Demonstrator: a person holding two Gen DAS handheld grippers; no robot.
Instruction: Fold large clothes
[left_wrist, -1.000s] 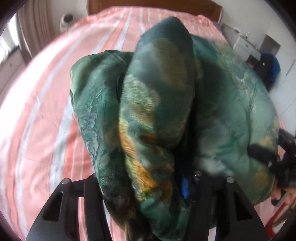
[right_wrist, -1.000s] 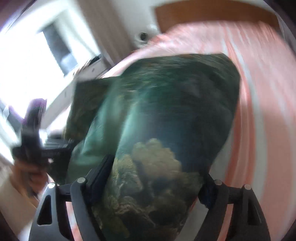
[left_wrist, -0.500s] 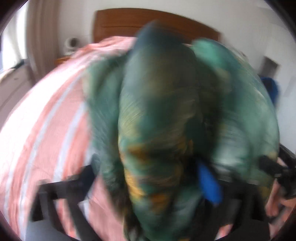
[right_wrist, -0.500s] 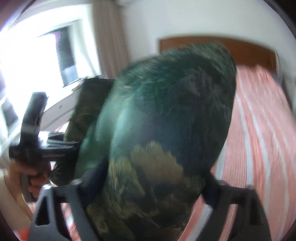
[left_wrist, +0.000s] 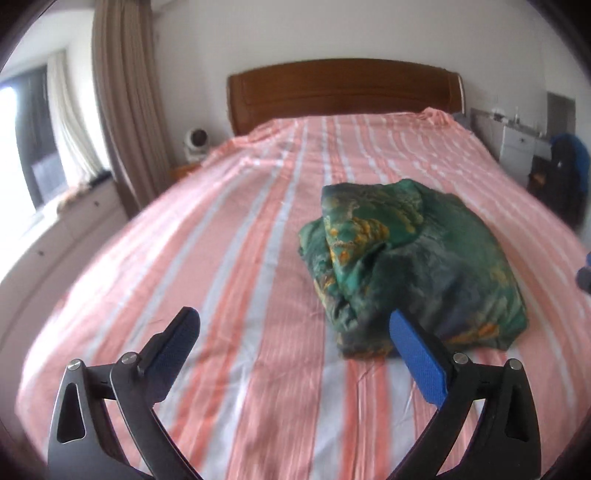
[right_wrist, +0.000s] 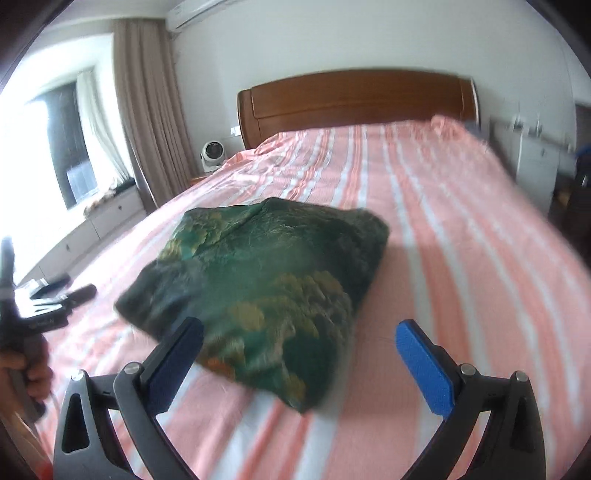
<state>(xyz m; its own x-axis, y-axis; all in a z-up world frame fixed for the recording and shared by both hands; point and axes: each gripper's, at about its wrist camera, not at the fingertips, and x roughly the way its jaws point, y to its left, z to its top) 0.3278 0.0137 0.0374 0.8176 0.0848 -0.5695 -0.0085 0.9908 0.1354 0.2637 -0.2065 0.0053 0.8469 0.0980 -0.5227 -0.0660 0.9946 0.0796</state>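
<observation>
A green garment with yellow and gold print (left_wrist: 410, 266) lies folded into a thick bundle on the pink-and-white striped bed (left_wrist: 229, 258). My left gripper (left_wrist: 295, 325) stands open above the sheet, just left of and short of the bundle, with nothing between its blue pads (left_wrist: 417, 362). In the right wrist view the same garment (right_wrist: 266, 280) lies ahead. My right gripper (right_wrist: 299, 336) is open near its front edge, apart from the cloth. The left gripper's tool and a hand (right_wrist: 22, 365) show at the left edge.
A wooden headboard (left_wrist: 343, 92) closes the far end of the bed. A small white fan (left_wrist: 195, 142) stands at the far left beside brown curtains (left_wrist: 125, 110) and a window bench. White drawers (left_wrist: 521, 144) and a dark blue bag (left_wrist: 565, 173) stand on the right.
Both grippers let go of the garment and opened wide. The bundle now rests on the bed, and both grippers have pulled back and up from it.
</observation>
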